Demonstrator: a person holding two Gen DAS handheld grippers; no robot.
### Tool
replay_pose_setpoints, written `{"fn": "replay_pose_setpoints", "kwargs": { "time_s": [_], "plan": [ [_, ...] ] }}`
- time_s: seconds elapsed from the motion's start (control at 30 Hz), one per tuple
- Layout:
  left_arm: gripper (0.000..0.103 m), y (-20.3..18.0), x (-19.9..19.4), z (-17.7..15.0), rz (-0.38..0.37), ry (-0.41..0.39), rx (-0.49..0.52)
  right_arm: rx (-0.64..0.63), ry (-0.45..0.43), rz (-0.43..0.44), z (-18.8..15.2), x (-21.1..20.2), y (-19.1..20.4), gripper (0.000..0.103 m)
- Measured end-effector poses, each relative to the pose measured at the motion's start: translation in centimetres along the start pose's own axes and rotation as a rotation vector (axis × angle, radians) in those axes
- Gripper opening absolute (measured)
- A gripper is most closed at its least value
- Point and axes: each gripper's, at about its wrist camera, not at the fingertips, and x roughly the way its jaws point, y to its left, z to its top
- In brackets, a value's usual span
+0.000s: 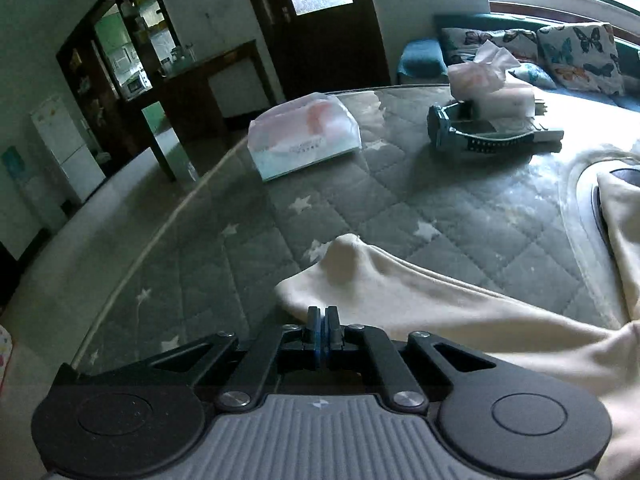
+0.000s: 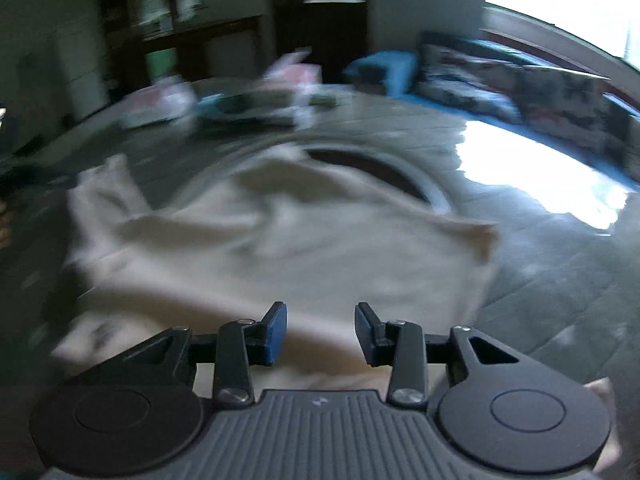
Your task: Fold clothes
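In the left wrist view, the left gripper [image 1: 323,322] has its fingers [image 1: 313,330] pressed together at the near edge of a cream garment [image 1: 420,300]; whether cloth is pinched between them cannot be told. The garment lies across a glass-topped bench [image 1: 360,184] over a grey quilted cover with white stars. Farther back sit a tissue pack [image 1: 304,136], a watch [image 1: 476,132] and a second tissue pack [image 1: 492,80].

The right wrist view is blurred. The right gripper [image 2: 322,332] has its fingers [image 2: 276,332] partly apart with nothing between them, hovering above the near edge of the rumpled cream garment [image 2: 280,240], which is spread over the middle of the bench [image 2: 560,260].
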Motion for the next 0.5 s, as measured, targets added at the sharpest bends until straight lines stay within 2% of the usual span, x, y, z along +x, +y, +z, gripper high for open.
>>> {"fn": "replay_pose_setpoints", "kwargs": {
  "time_s": [0.2, 0.27, 0.37, 0.4, 0.5],
  "plan": [
    [0.002, 0.2, -0.9, 0.3, -0.011, -0.017, -0.012, -0.112, 0.019, 0.169, -2.1, -2.1, 5.7, 0.037],
    [0.002, 0.3, -1.1, 0.2, -0.010, -0.020, -0.014, -0.152, 0.027, 0.165, -2.6, -1.9, 7.3, 0.037],
    [0.002, 0.6, -1.3, 0.1, -0.010, -0.024, -0.018, -0.205, 0.044, 0.088, -3.4, -1.1, 8.6, 0.035],
    [0.002, 0.7, -1.3, 0.1, -0.011, -0.024, -0.020, -0.213, 0.047, 0.075, -3.7, -1.0, 8.8, 0.025],
    [0.002, 1.1, -1.6, -0.1, -0.008, -0.024, -0.021, -0.231, 0.055, 0.070, -4.2, -1.4, 9.0, 0.009]
  ]
}}
